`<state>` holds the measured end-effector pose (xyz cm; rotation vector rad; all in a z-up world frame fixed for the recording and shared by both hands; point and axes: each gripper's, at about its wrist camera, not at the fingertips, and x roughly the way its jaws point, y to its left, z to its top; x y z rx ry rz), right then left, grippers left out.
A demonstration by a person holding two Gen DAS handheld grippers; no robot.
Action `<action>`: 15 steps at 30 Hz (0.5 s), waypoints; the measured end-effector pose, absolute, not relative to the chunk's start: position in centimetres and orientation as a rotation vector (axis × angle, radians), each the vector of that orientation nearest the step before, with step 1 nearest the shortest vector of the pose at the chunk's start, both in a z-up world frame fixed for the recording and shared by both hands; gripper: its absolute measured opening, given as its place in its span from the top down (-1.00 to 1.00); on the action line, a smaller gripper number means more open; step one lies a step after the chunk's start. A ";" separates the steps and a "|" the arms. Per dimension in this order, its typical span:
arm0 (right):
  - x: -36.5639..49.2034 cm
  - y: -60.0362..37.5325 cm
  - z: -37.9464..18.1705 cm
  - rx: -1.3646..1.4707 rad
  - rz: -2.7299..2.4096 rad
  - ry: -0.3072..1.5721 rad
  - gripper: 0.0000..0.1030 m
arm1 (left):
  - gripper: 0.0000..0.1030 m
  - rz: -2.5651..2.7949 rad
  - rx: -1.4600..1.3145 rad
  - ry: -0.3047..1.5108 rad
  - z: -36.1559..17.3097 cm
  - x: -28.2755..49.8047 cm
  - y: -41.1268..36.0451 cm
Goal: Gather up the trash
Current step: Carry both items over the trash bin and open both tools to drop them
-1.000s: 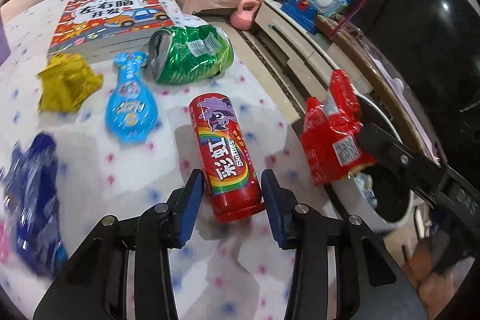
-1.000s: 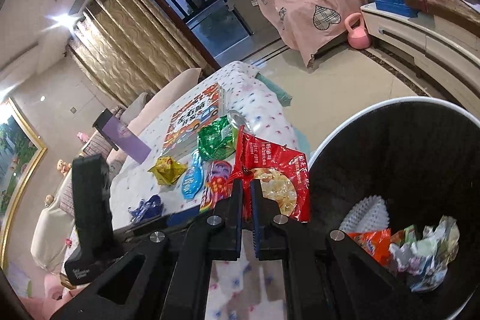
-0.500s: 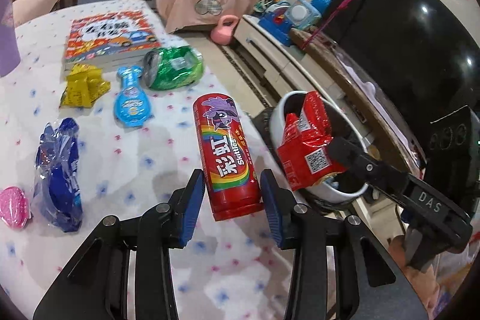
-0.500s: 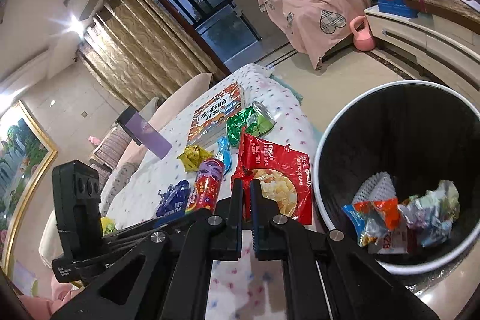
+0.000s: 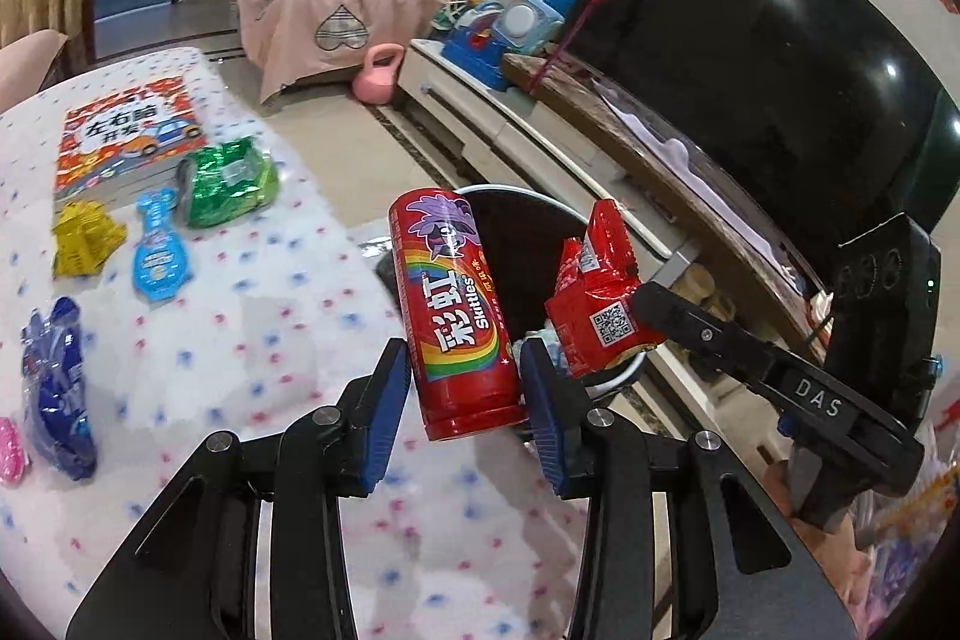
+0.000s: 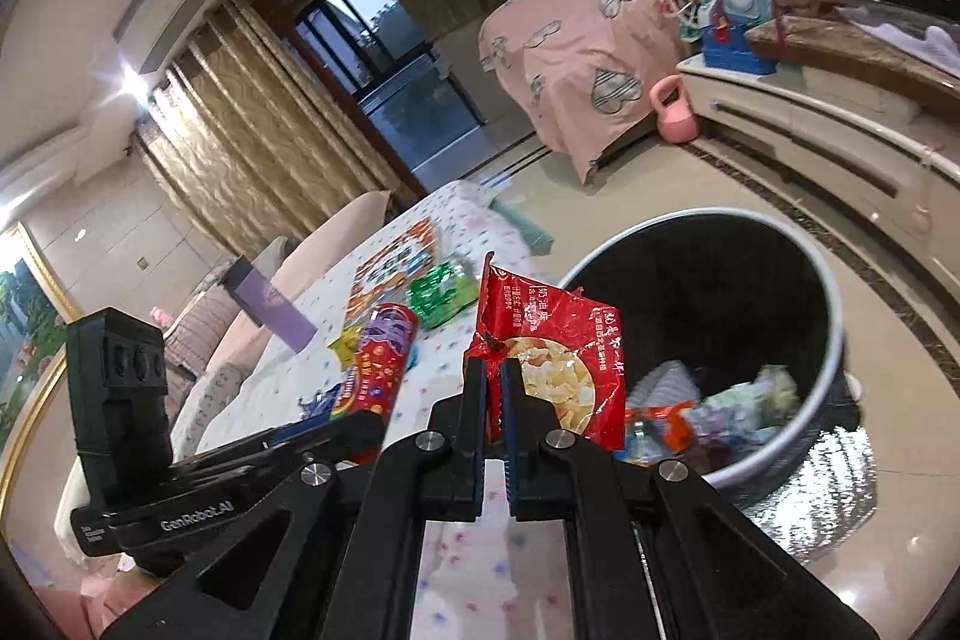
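My left gripper point(image 5: 465, 394) is shut on a red Skittles tube point(image 5: 453, 304), held off the table with its far end over the near rim of the black trash bin point(image 5: 528, 214). My right gripper point(image 6: 493, 385) is shut on the edge of a red snack bag point(image 6: 558, 346), which hangs beside the bin point(image 6: 780, 292). In the left wrist view that red bag point(image 5: 600, 292) hangs over the bin's opening at the tip of the right gripper point(image 5: 645, 295). The Skittles tube point(image 6: 378, 364) also shows left of the bag in the right wrist view.
On the dotted tablecloth point(image 5: 240, 328) lie a crushed green can point(image 5: 225, 181), a blue flat pack point(image 5: 159, 253), a yellow wrapper point(image 5: 84, 235), a blue bag point(image 5: 57, 388) and a book point(image 5: 126, 136). Several crumpled wrappers point(image 6: 720, 406) lie inside the bin. A TV cabinet point(image 5: 540, 124) stands behind it.
Both grippers rose and moved toward the bin. The Skittles tube left the table and now hangs over the bin's rim; the red bag moved along with it.
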<state>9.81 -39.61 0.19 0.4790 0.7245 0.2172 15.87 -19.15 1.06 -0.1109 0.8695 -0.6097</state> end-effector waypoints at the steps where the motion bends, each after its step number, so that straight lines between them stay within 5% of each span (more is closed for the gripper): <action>1: 9.7 -40.0 0.2 0.479 0.208 0.724 0.92 | 0.28 -0.614 -0.104 0.870 1.1 15.9 -19.7; 15: 10.5 -43.6 -0.3 0.466 0.142 0.729 0.91 | 0.28 -0.633 -0.033 0.886 0.5 17.4 -24.8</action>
